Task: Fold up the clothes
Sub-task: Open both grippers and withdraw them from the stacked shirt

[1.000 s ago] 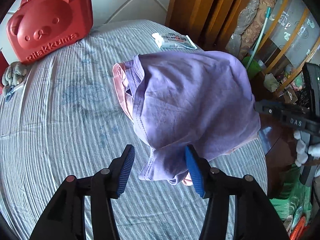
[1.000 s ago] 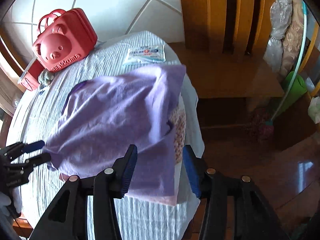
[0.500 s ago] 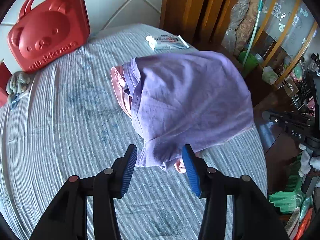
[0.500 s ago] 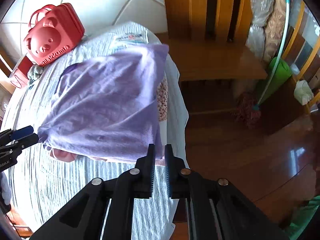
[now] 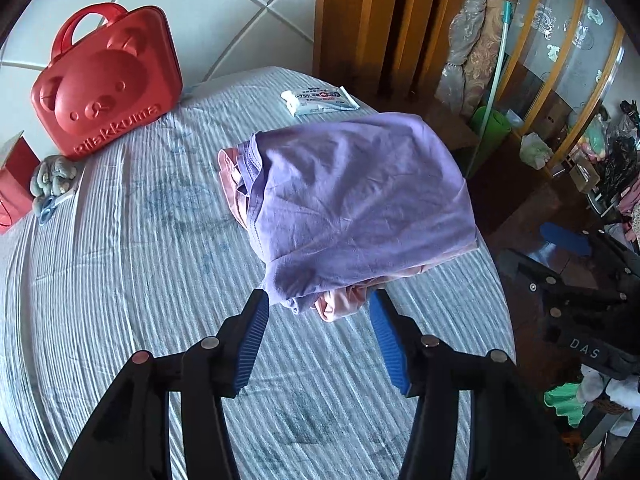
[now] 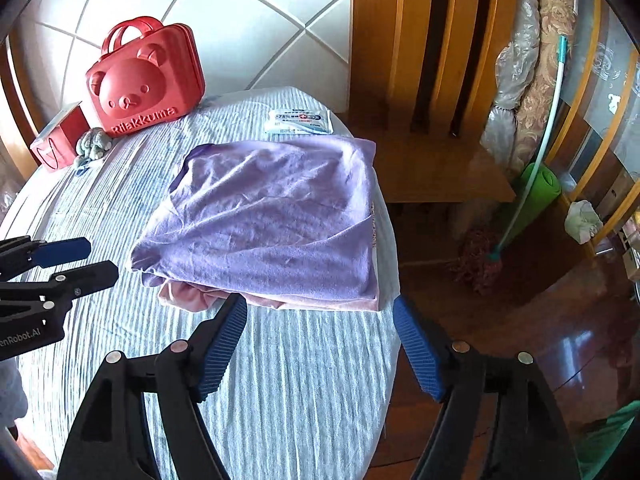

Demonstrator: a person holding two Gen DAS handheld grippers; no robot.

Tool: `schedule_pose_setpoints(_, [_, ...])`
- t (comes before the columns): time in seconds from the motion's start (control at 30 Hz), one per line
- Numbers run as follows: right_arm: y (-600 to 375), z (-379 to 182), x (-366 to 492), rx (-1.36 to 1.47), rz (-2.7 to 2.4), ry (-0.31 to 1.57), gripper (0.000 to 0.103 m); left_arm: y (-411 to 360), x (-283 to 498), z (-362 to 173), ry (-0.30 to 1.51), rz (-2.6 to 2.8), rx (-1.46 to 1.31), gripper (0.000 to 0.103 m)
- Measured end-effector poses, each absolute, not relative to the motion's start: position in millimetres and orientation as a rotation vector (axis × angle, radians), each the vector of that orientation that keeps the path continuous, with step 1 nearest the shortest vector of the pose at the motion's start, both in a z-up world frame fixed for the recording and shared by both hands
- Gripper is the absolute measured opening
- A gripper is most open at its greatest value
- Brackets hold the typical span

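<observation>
A folded purple garment [image 5: 352, 200] [image 6: 272, 216] lies on top of a pink garment [image 5: 336, 304] [image 6: 188, 294] near the right edge of the striped bed sheet [image 5: 140, 260]. My left gripper [image 5: 318, 300] hovers just short of the pile's near corner. Its jaws are opening a little and its pads press on nothing. My right gripper [image 6: 318, 304] stands back from the pile's front edge, its jaws opening wide with only sheet between them. Each wrist view shows the other gripper at its side: the right gripper [image 5: 552, 256] and the left gripper [image 6: 80, 262].
A red bear-shaped case [image 5: 108, 84] stands at the far end of the bed, with a red box [image 5: 12, 184] and a grey plush [image 5: 54, 176] beside it. A wipes pack [image 5: 320, 100] lies beyond the pile. Off the bed's right edge are a wooden floor, a broom [image 6: 480, 268] and a green roll [image 6: 536, 192].
The right gripper went from half open to nearly shut at the garment's edge, then opened wide and drew back. The left gripper also backed away. The purple garment now lies flat.
</observation>
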State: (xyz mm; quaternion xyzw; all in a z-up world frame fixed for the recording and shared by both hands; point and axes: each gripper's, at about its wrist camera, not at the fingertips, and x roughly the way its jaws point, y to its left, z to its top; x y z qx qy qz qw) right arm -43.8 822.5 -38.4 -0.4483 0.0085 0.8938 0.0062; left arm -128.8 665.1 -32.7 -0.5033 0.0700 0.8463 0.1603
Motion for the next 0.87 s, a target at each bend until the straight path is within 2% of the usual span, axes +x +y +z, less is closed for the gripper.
schedule_pose_setpoints(0.27, [822, -44, -50, -1.409, 2.786, 0.07, 0.085, 674, -131, -36, 0.229, 2.416, -1.432, 0.054])
schedule_pose_setpoints(0.33, [822, -46, -51, -1.405, 2.783, 0.068, 0.09, 677, -133, -36, 0.239, 2.421, -1.431, 0.054])
schedule_pose_setpoints(0.6, [821, -44, -53, -1.374, 2.813, 0.089, 0.101, 680, -140, -38, 0.256, 2.419, -1.432, 0.054])
schedule_pose_setpoints(0.87, [821, -50, -60, -1.397, 2.788, 0.076, 0.101, 680, -142, -43, 0.286, 2.428, -1.437, 0.054])
